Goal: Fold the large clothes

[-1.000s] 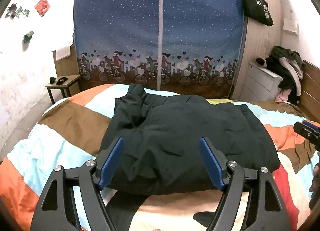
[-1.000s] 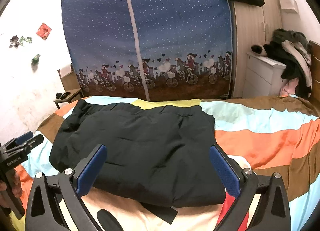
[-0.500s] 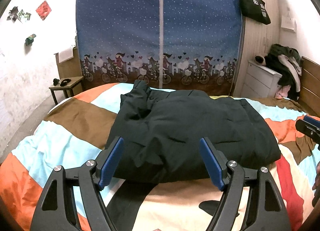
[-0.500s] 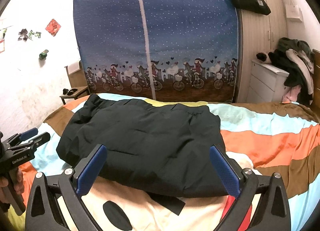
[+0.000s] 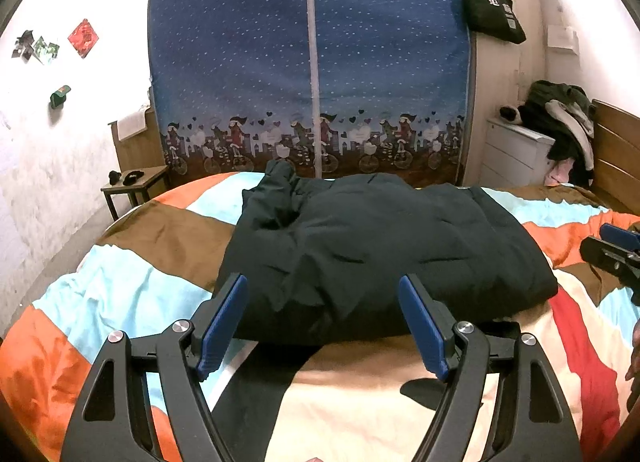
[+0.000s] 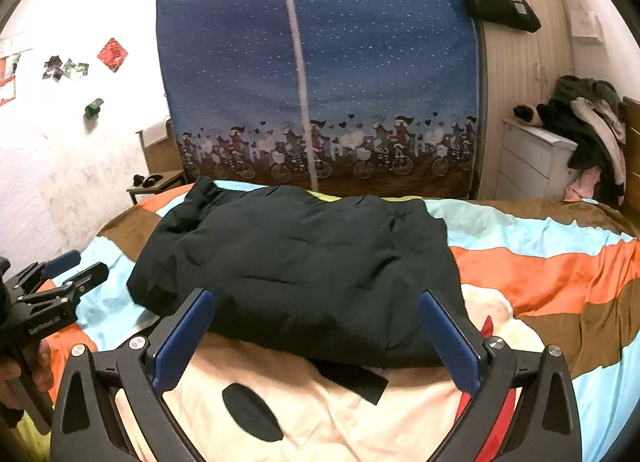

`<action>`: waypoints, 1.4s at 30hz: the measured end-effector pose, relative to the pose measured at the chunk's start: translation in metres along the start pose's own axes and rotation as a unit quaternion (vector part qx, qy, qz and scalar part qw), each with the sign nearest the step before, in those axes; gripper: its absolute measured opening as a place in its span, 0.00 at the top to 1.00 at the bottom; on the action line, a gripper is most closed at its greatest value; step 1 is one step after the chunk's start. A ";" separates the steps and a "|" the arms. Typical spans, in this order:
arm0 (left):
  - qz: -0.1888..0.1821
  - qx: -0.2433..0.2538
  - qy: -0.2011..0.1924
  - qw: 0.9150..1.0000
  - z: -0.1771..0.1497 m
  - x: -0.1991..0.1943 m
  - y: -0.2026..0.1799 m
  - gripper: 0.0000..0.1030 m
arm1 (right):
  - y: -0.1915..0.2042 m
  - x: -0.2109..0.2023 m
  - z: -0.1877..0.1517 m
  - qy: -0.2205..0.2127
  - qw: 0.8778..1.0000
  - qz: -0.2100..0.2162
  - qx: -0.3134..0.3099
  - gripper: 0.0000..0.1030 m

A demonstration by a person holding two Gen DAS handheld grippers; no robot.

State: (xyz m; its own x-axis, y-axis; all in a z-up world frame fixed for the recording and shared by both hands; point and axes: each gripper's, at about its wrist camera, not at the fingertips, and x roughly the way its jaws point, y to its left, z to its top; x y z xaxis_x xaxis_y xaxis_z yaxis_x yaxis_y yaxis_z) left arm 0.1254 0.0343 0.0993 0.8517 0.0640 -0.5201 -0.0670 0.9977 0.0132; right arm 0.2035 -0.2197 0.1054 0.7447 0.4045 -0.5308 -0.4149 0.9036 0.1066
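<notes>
A large dark padded garment [image 5: 384, 250] lies folded into a thick rectangle on the striped bedspread [image 5: 132, 286]; it also shows in the right wrist view [image 6: 304, 266]. My left gripper [image 5: 324, 322] is open and empty, held just in front of the garment's near edge. My right gripper [image 6: 316, 338] is open and empty, also in front of the near edge. The right gripper shows at the right edge of the left wrist view [image 5: 612, 254]; the left gripper shows at the left of the right wrist view [image 6: 48, 294].
A blue fabric wardrobe [image 5: 308, 73] stands behind the bed. A small side table [image 5: 136, 181] is at back left. A white dresser [image 5: 516, 149] with piled clothes [image 5: 560, 113] and a wooden headboard [image 5: 616, 149] are at right.
Both grippers have drawn back and risen a little from the garment, which now sits farther off in both views. Both stay open. The garment has not moved.
</notes>
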 end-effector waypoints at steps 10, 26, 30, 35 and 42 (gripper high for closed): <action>0.002 0.014 0.000 1.000 -0.019 -0.011 -0.012 0.30 | 0.009 -0.007 -0.015 0.009 1.000 0.002 0.004 0.00; -0.007 0.018 0.027 0.999 -0.045 -0.013 -0.029 0.30 | 0.014 -0.014 -0.049 0.034 0.999 -0.005 0.016 0.00; -0.010 0.021 0.034 0.999 -0.052 -0.013 -0.032 0.30 | 0.017 -0.018 -0.062 0.044 0.999 -0.010 0.018 0.00; -0.011 0.033 0.030 0.999 -0.058 -0.016 -0.037 0.30 | 0.017 -0.018 -0.071 0.055 0.998 -0.012 0.025 0.00; -0.014 0.033 0.043 0.998 -0.066 -0.017 -0.037 0.30 | 0.017 -0.018 -0.074 0.058 0.998 -0.010 0.026 0.00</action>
State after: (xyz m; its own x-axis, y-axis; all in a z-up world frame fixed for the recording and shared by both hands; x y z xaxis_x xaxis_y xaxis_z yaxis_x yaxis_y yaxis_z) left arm 0.0793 -0.0050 0.0513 0.8053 0.0361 -0.5918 -0.0070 0.9987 0.0514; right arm 0.1445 -0.2219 0.0550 0.6857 0.3697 -0.6270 -0.3702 0.9188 0.1369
